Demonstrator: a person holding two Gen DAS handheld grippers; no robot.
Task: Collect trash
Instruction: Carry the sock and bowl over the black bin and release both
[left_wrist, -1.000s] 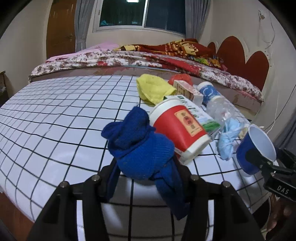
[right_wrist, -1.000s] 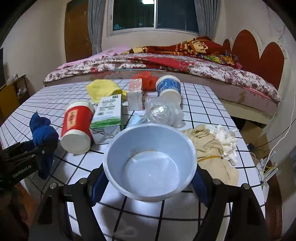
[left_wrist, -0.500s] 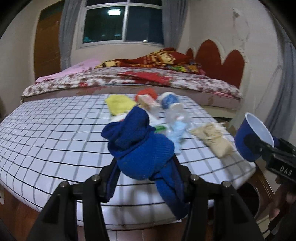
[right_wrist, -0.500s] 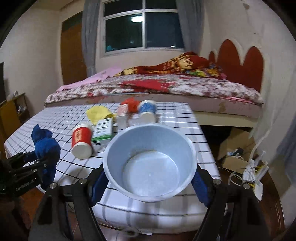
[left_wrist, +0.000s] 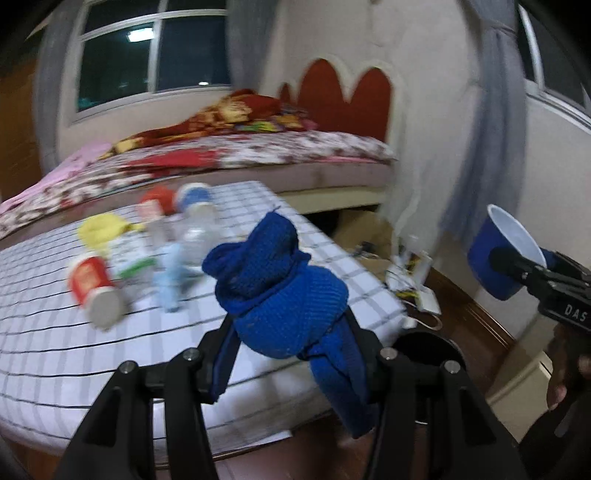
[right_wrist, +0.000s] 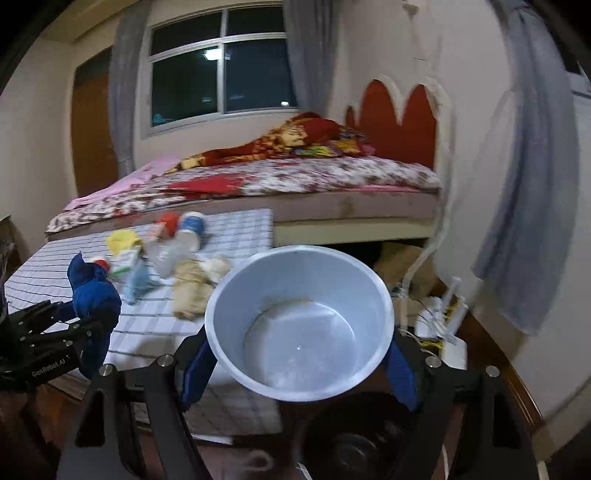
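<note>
A: Item one, left tool (left_wrist: 291, 354)?
B: Jaws closed around a bunched blue knitted cloth (left_wrist: 280, 291), a tail of it hanging below the fingers; held off the near edge of the surface (left_wrist: 55, 354).

A: Item two, right tool (right_wrist: 299, 369)?
B: Jaws clamped on a blue paper cup (right_wrist: 299, 325), pale inside, mouth facing the camera; held beyond the corner of the surface, above a dark round bin (right_wrist: 347, 443) on the floor.

A: Remaining on the surface?
B: Checked cloth cover. One red paper cup (left_wrist: 94, 291) lying on its side, a green-and-white carton (left_wrist: 131, 254), a light blue scrap (left_wrist: 170, 284), a clear crumpled bottle (left_wrist: 197, 229) with blue label, a yellow cloth (left_wrist: 101, 230), a beige crumpled wad (right_wrist: 194, 284). All blurred.

A: Beyond?
B: Bed (right_wrist: 295, 177) with floral cover, red headboard (right_wrist: 399, 122), dark window (right_wrist: 221, 70).
</note>
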